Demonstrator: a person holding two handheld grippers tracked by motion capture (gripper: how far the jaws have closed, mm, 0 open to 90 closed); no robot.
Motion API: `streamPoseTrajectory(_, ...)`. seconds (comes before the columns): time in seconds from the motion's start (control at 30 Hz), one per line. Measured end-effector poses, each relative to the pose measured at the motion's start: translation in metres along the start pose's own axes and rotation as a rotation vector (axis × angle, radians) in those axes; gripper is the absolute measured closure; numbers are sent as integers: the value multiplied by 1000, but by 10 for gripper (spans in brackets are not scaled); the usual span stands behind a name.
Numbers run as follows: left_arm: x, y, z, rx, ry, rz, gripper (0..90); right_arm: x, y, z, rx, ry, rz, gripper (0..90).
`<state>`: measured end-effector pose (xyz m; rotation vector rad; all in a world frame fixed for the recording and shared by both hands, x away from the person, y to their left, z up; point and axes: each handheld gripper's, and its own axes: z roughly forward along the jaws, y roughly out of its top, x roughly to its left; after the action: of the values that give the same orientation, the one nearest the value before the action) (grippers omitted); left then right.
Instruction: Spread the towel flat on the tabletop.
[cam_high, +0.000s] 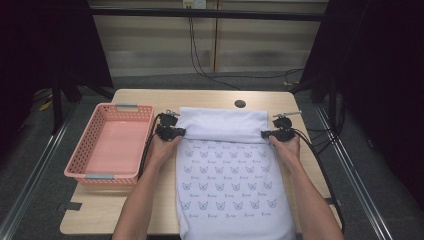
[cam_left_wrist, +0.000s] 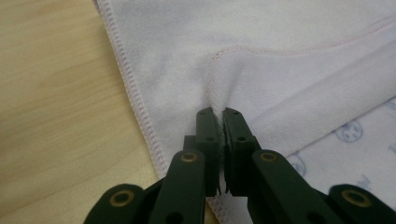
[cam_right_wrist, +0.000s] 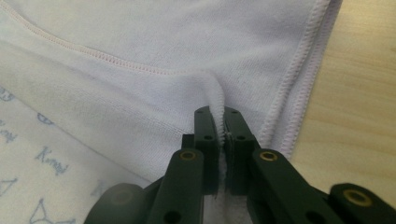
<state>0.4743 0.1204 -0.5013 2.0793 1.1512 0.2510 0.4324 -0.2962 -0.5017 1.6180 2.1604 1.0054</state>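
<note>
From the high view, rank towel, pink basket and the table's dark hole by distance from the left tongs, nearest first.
1. Towel: gripped in the left tongs at its folded edge.
2. Pink basket: just to their left.
3. Dark hole: off to the right, near the table's far edge.

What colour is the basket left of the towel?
Pink basket with grey handles; clearest in the high view.

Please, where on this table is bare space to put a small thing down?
Bare wood lies along the far edge of the table behind the towel, and at the near left corner in front of the pink basket. The middle is crowded: the towel covers it.
</note>
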Motion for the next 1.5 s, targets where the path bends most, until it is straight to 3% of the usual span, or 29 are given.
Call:
streamPoseTrajectory(0.17, 0, 0, -4, 17, -24, -29, 864, -6, 1, -11, -36, 76, 44, 860)
streamPoseTrajectory(0.2, -3, 1, -6, 25, -11, -17, 863, -9, 3, -17, -62, 102, 61, 860)
streamPoseTrajectory(0.27, -9, 4, -12, 15, -25, -10, 861, -9, 8, -27, -92, 126, 54, 860)
streamPoseTrajectory(0.3, -13, 7, -18, -14, -51, -12, 861, -9, 10, -33, -103, 135, 43, 860)
streamPoseTrajectory(0.37, -19, 11, -29, -35, -67, 8, 861, -9, 12, -44, -129, 145, 36, 860)
streamPoseTrajectory(0.43, -24, 13, -41, -74, -83, 1, 862, -7, 12, -54, -143, 143, 10, 860)
streamPoseTrajectory(0.5, -27, 15, -59, -120, -125, 17, 864, -5, 11, -64, -158, 152, -11, 861)
streamPoseTrajectory(0.7, -42, 19, -94, -178, -134, 74, 864, 1, 9, -97, -218, 189, -29, 861)
streamPoseTrajectory(0.77, -46, 17, -106, -216, -164, 73, 865, 5, 11, -111, -236, 192, -46, 861)
streamPoseTrajectory(0.8, -48, 17, -113, -221, -153, 96, 866, 6, 11, -116, -247, 200, -50, 861)
streamPoseTrajectory(0.83, -48, 17, -117, -228, -161, 94, 866, 9, 11, -123, -257, 204, -58, 861)
streamPoseTrajectory(1.0, -49, 12, -143, -288, -179, 65, 867, 20, 8, -149, -306, 227, -92, 861)
streamPoseTrajectory(1.07, -53, 9, -152, -303, -197, 75, 867, 23, 5, -158, -332, 250, -97, 861)
streamPoseTrajectory(1.17, -60, 6, -170, -328, -191, 103, 867, 29, 1, -176, -360, 259, -118, 861)
streamPoseTrajectory(1.27, -66, 3, -187, -372, -213, 88, 868, 36, -3, -195, -395, 276, -136, 861)
streamPoseTrajectory(1.37, -78, -5, -205, -420, -237, 98, 868, 46, -11, -212, -442, 303, -144, 861)
streamPoseTrajectory(1.47, -91, -17, -215, -405, -241, 140, 867, 53, -21, -229, -458, 286, -171, 861)
streamPoseTrajectory(1.5, -93, -24, -216, -397, -260, 144, 866, 54, -27, -233, -463, 269, -181, 861)
